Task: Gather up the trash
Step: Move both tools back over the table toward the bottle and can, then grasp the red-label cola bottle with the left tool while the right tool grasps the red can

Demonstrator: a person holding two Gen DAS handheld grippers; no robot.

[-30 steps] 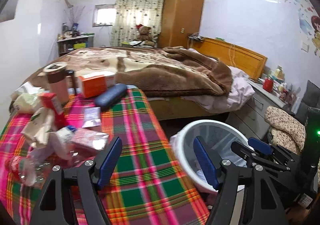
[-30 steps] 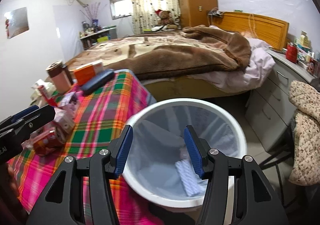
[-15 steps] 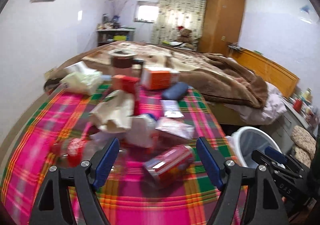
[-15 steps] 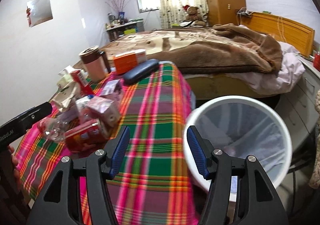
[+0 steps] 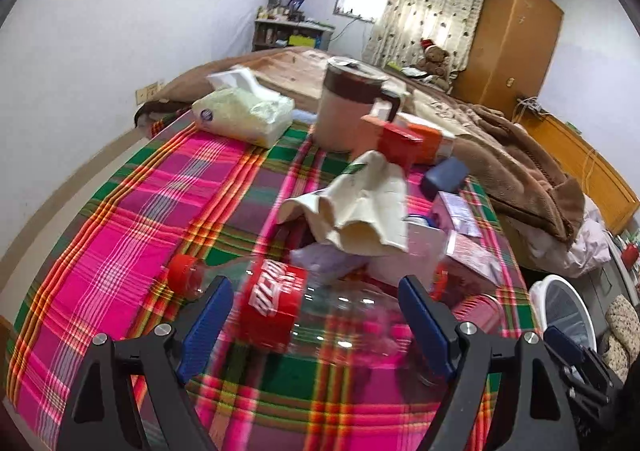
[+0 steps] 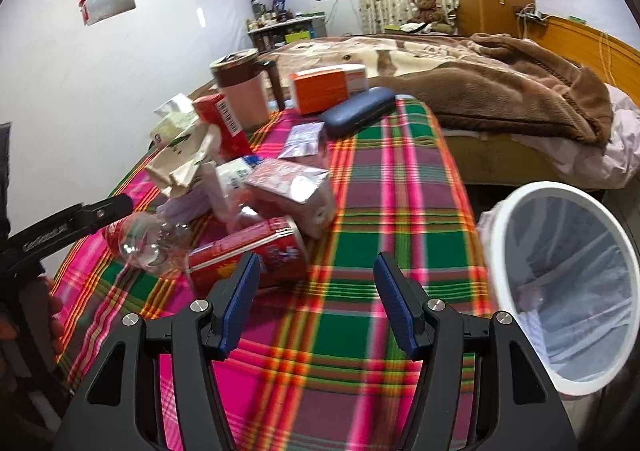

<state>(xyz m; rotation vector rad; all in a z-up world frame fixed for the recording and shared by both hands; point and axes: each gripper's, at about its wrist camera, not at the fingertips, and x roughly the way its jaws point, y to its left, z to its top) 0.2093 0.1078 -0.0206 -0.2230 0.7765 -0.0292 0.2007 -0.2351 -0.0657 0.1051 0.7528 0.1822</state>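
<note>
A clear plastic bottle with a red label (image 5: pixel 276 297) and red cap lies on the plaid tablecloth (image 5: pixel 160 219), between the fingers of my open left gripper (image 5: pixel 316 315). It also shows in the right wrist view (image 6: pixel 148 241). Behind it lie a crumpled cream paper bag (image 5: pixel 360 207), a red can (image 6: pixel 256 251) and a foil pouch (image 6: pixel 292 187). My right gripper (image 6: pixel 316 303) is open and empty, just right of the red can. The white bin (image 6: pixel 568 283) stands right of the table.
At the table's back stand a lidded mug (image 5: pixel 348 107), a tissue pack (image 5: pixel 244 111), an orange box (image 6: pixel 324 87), a red carton (image 6: pixel 220 123) and a blue glasses case (image 6: pixel 356 111). A bed with a brown blanket (image 6: pixel 480 83) lies beyond.
Both grippers have swung left, from over the bin to over the table. My left gripper has closed in on the trash pile and now straddles the bottle. Both stay open.
</note>
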